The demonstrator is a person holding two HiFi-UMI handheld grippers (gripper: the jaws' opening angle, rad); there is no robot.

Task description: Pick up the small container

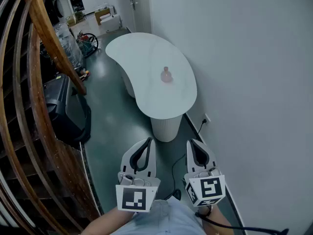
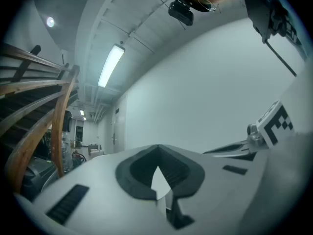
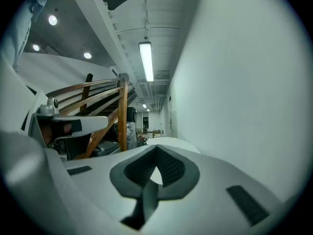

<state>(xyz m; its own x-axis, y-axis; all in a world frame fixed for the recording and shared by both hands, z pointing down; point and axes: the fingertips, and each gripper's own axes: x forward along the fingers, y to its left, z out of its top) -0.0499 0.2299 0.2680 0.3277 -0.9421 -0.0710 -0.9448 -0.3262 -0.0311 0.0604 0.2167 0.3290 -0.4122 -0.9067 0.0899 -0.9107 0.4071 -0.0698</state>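
Left gripper and right gripper both closed, empty — well apart from small container standing on white table. Risk: arriving with jaws closed likely knocks it over — open before contact.

Level, closed, empty: left gripper, right gripper

A strip of dark green floor ran open toward the white kidney-shaped table, hemmed on the right by the plain white wall and on the left by the curved wooden stair railing and a black boxy case. On the tabletop the small pink container stood alone, open on every side.
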